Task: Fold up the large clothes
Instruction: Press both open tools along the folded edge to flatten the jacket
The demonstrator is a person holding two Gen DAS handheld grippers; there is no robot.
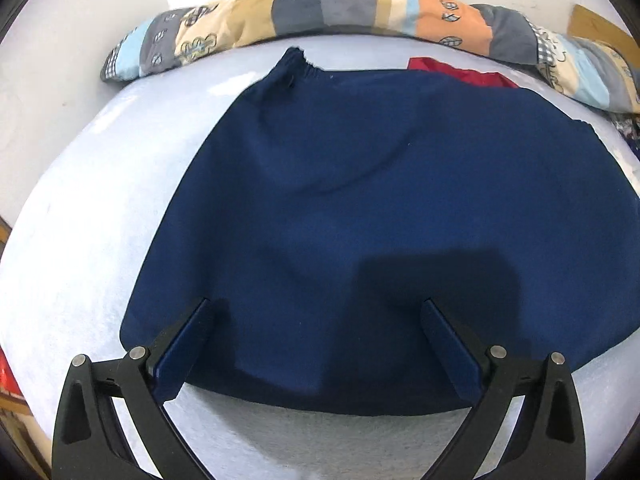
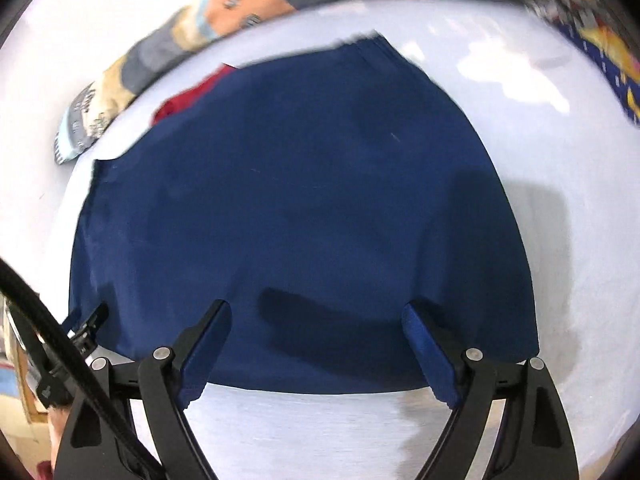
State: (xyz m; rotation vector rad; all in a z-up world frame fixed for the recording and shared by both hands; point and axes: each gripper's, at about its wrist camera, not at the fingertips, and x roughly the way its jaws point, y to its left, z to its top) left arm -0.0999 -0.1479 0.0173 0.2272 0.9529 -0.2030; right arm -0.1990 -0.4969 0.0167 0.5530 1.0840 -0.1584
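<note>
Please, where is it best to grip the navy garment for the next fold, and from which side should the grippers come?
Probably the near hem of the navy garment, at its two near corners. That edge lies flat and free on the pale sheet, just under the open left gripper and right gripper. Come low from the near side, pinching the edge.

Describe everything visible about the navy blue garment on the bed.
The navy blue garment is a large, plain piece of matte, soft-looking cloth, spread flat on the pale bed sheet with shallow wrinkles. A gathered, ribbed edge shows at its far corner. Its far side overlaps a red cloth. The left claw and right claw hang open above its near hem, casting shadows on it; neither grips it.
</note>
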